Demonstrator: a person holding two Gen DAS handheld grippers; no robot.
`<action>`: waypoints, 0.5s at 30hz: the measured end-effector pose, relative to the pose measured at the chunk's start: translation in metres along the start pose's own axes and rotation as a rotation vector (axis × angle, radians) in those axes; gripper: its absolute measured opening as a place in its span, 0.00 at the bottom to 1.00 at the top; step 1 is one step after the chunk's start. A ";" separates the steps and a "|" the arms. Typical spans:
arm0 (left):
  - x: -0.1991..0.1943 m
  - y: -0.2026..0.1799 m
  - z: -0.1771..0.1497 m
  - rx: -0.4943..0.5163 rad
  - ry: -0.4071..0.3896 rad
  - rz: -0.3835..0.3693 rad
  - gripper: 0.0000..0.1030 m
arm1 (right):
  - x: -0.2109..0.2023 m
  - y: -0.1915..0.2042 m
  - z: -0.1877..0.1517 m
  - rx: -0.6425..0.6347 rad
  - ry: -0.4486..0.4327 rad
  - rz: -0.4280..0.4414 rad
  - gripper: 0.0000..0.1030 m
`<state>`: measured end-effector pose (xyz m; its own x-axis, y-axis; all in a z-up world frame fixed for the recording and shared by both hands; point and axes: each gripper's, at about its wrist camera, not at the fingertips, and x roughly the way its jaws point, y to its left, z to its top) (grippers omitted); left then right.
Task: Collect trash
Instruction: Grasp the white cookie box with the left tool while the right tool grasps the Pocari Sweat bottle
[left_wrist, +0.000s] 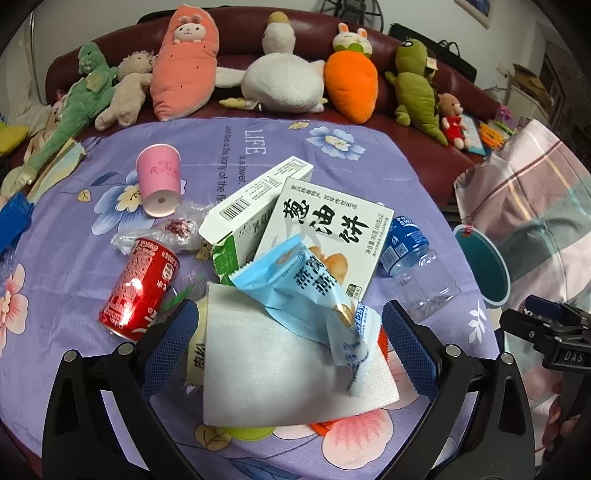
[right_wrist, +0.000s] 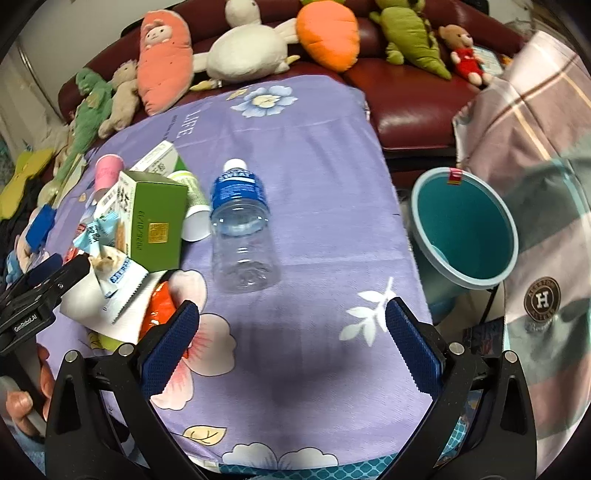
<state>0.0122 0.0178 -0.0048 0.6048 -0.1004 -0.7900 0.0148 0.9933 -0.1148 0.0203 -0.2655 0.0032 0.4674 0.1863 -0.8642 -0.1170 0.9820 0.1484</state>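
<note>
The left gripper (left_wrist: 286, 332) is hovering wide open around the white tissue (left_wrist: 266, 369) at the pile's near edge. The right gripper (right_wrist: 291, 339), also spread wide and empty, is sitting nearer the plastic bottle (right_wrist: 242, 229), which is lying straight ahead, long axis pointing away, with the teal bin (right_wrist: 469, 229) off the table to its right.

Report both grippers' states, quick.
Left gripper: open, fingers either side of the white tissue, not clamped.
Right gripper: open, holding nothing, above the purple cloth.
</note>
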 end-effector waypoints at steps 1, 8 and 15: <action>-0.001 0.002 0.001 -0.001 -0.012 -0.007 0.96 | 0.000 0.001 0.002 0.000 0.000 0.006 0.94; 0.001 0.032 0.015 0.003 -0.023 -0.027 0.96 | 0.007 0.012 0.027 -0.033 0.023 -0.008 0.94; 0.013 0.061 0.038 0.002 -0.008 -0.063 0.96 | 0.044 0.025 0.058 -0.066 0.095 0.040 0.90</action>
<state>0.0517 0.0790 0.0009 0.6087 -0.1625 -0.7766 0.0544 0.9850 -0.1635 0.0892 -0.2304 -0.0029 0.3761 0.2182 -0.9005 -0.1926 0.9691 0.1544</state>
